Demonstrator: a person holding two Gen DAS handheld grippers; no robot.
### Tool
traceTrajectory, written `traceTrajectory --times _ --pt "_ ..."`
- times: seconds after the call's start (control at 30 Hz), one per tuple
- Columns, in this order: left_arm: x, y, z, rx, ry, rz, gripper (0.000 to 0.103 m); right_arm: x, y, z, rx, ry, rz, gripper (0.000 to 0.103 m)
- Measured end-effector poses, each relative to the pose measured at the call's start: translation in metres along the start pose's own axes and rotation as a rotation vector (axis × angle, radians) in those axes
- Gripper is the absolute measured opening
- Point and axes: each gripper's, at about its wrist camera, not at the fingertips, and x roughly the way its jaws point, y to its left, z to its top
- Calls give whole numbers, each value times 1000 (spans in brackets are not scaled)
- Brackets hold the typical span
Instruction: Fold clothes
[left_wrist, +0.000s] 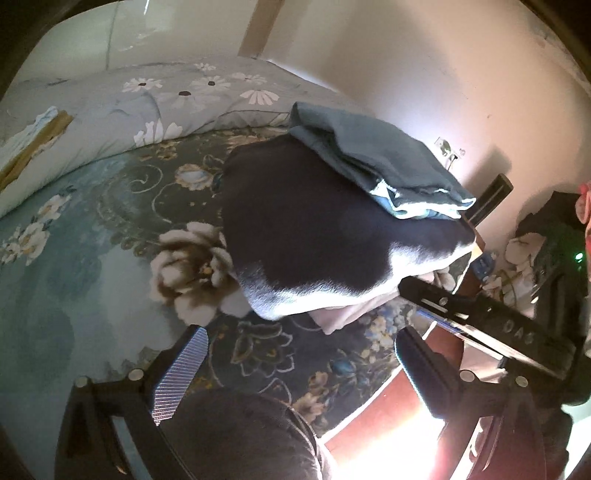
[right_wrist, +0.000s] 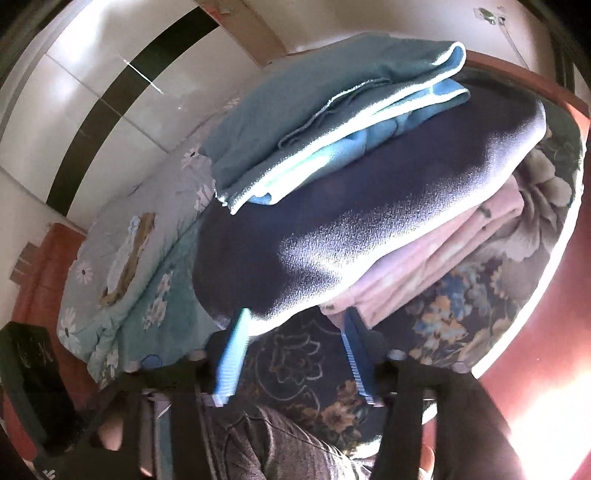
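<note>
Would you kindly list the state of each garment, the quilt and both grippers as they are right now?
teal garment: folded, on top of the pile.
dark navy garment: folded, under the teal one.
pink garment: folded, at the bottom of the pile.
floral quilt: bunched along the far side of the bed.
left gripper: open, holding nothing.
right gripper: open, at the pile's edge.

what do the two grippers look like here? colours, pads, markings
Left gripper: black angular frame, silver round screws, fingers faced with pale ribbed pads that read bluish-white. The right gripper shows in the left wrist view as a black bar with raised "DAS" lettering. In its own view, the right gripper has a black frame and bright blue ribbed pads. No cables visible.
</note>
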Motion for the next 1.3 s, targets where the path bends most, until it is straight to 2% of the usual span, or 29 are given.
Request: traceTrajectory --times 0.17,0.23,0.7,0.8,0.97,1.2,1.27,1.3 --pt "-3 6 -2 -12 -19 24 103 -7 12 0 -63 -31 -73 60" --pt "-3 9 -2 -20 -25 38 103 -8 16 -1 -82 -41 -94 75" --pt "-6 16 -3 -37 -39 53 103 -7 34 -7 -183 -49 -215 76" --pt "-8 18 -3 -43 -44 46 103 -8 36 -7 -198 -56 -240 86" --pt "-10 20 -2 -54 -49 24 103 -9 41 -8 -231 -61 -271 86" --pt "-14 12 -3 -5 -75 75 103 -6 47 -9 -262 -66 -292 86" --pt "-14 12 -3 -9 -76 62 103 -6 49 -10 -275 -69 -301 90" --pt "-15 12 -2 -11 -77 55 103 -6 50 -10 -283 -70 -308 97"
